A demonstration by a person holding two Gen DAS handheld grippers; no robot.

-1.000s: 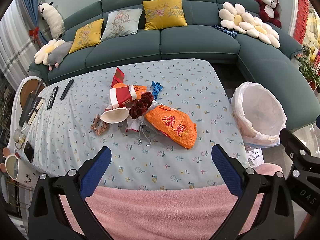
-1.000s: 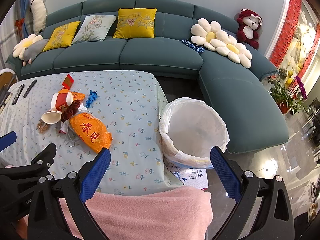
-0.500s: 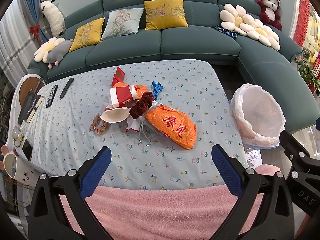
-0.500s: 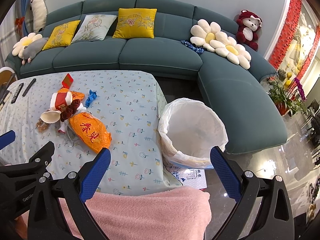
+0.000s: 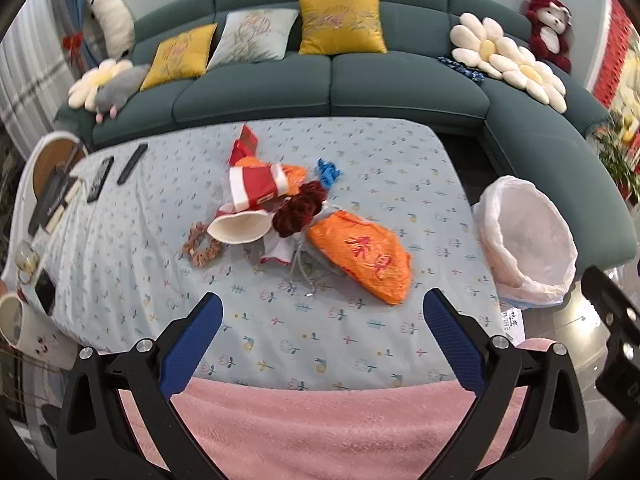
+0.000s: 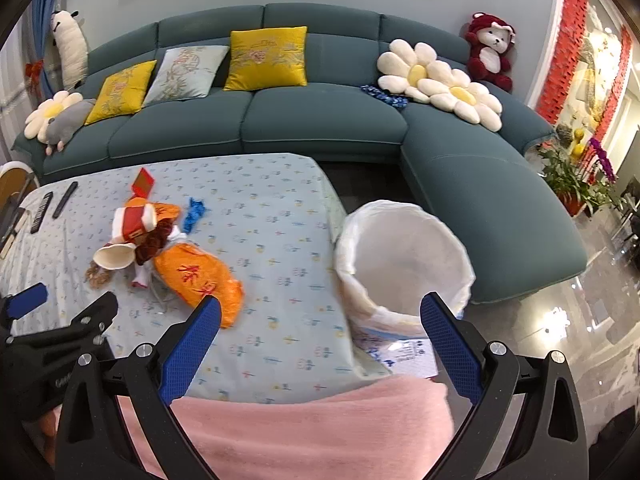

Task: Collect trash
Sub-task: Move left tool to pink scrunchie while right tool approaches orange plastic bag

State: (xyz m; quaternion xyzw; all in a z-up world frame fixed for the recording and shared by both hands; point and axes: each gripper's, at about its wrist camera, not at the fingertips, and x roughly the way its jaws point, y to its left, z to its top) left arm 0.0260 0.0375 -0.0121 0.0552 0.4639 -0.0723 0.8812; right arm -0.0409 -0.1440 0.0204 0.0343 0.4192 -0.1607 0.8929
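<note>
Both my claws have eased closer to the tabletop (image 5: pixel 360 352); left claw (image 5: pixel 322 322) and right claw (image 6: pixel 320 326) hang released and empty. Mid-tabletop lies the trash pile (image 5: pixel 280 208), orange bag (image 5: pixel 364 256) nearest; lined bin (image 6: pixel 404 260) stands off the right edge.

A home living room. A long teal corner sofa (image 6: pixel 320 120) curves along the wall, with yellow cushions (image 6: pixel 266 58), daisy-shaped pillows (image 6: pixel 440 84) and a red plush bear (image 6: pixel 490 52) on it. In front of the sofa stands a low table (image 5: pixel 380 184) under a flowered cloth, with remote controls (image 5: pixel 116 170) at its left end.
</note>
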